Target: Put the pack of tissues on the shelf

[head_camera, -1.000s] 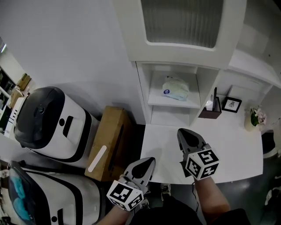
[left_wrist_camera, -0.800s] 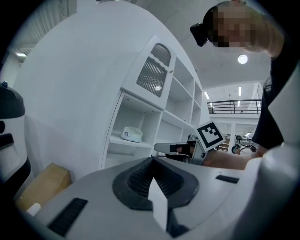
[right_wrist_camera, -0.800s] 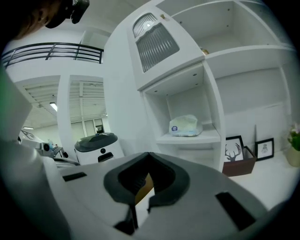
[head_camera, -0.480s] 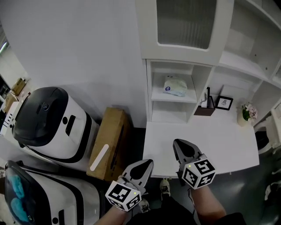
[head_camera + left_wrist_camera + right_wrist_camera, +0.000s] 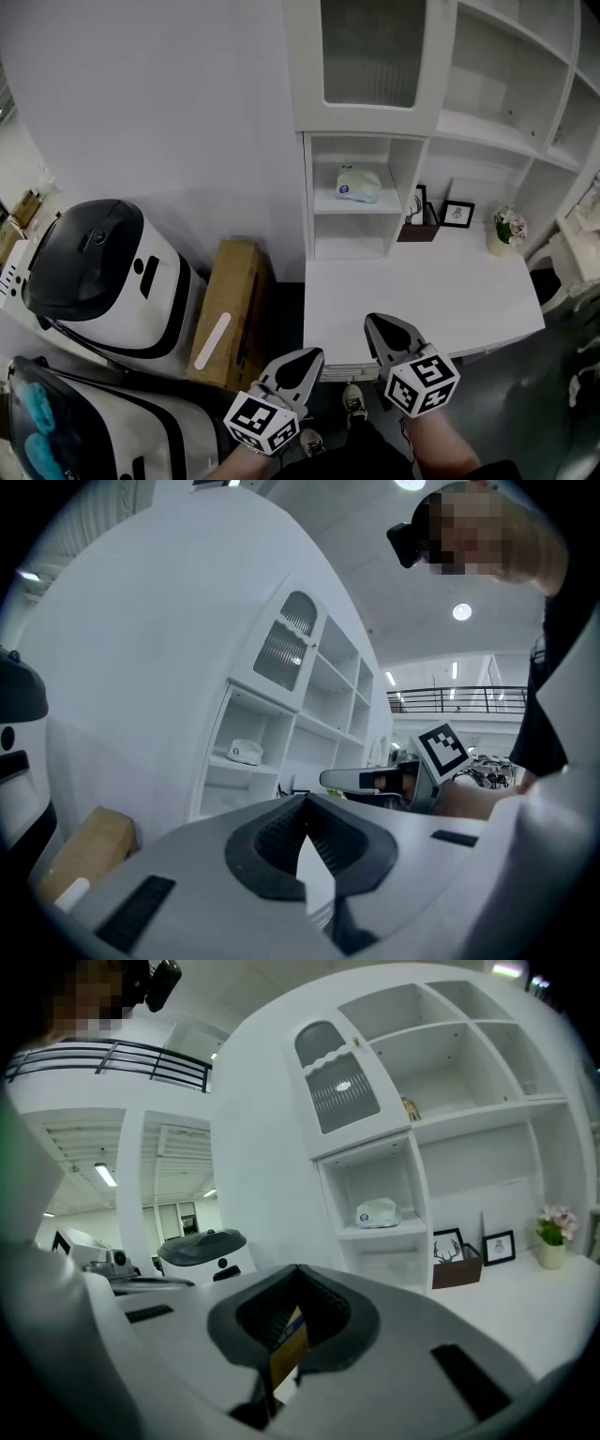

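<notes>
— Tissues: where are they from where I stand?
— The pack of tissues (image 5: 358, 184) lies on the shelf (image 5: 325, 203) just under the glass-fronted door (image 5: 367, 52), about mid-board and a little toward its right edge. Nothing touches it.
— And my claws?
— Your left gripper (image 5: 314, 356) has its jaws pressed together at the tips with nothing in them, and it hangs just off the front left corner of the white desk (image 5: 459, 291). Your right gripper (image 5: 375, 323) is likewise closed and empty, over the desk's front edge. A yellow sliver (image 5: 286, 1335) shows through the gap behind its tips, and I cannot tell what it is. Both claws are well apart from the pack.
— So what do I do?
— To my eye the placing is done. Draw both claws straight back toward you, low at the front edge. Don't swing toward the brown box (image 5: 417, 232) and picture frame (image 5: 457, 214) at the desk's back edge. Check only that the pack sits wholly behind the shelf's front edge, as it seems to.
</notes>
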The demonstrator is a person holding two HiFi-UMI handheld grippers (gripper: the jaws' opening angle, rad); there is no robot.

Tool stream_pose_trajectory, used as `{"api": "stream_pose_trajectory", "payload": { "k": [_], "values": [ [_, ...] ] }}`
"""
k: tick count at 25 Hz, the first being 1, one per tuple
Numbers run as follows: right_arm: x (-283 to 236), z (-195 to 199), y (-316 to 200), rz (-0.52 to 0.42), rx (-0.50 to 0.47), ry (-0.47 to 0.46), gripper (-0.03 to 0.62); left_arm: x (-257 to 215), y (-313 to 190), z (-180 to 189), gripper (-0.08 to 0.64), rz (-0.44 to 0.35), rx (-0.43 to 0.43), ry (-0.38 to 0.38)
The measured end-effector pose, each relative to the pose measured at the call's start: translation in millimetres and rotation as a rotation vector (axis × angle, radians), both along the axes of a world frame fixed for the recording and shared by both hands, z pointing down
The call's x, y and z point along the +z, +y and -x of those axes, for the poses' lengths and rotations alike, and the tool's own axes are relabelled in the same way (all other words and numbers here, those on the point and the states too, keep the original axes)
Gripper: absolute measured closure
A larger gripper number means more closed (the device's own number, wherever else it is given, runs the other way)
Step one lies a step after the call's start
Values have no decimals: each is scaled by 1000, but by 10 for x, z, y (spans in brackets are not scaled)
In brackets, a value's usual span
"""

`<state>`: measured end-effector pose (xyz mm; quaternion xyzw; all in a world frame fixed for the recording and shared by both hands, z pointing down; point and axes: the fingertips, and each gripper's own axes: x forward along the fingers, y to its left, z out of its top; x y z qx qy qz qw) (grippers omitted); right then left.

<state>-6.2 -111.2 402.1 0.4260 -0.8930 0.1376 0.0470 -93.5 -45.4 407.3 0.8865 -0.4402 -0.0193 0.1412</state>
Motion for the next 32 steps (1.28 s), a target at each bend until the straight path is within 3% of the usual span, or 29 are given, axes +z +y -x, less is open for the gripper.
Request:
{"api": "stream_pose_trajectory", "payload": {
  "k": [12,19,32],
  "values": [
    [61,-116,532,11,26,7,588,57,355,-120,561,12,59,-12],
    [53,-316,592,19,-39,9,589,-7,351,-327,561,9,1,-17],
    [268,-976,794,67,-156,-14,589,157,533,-1064,561,57,-97,-36]
  ]
}}
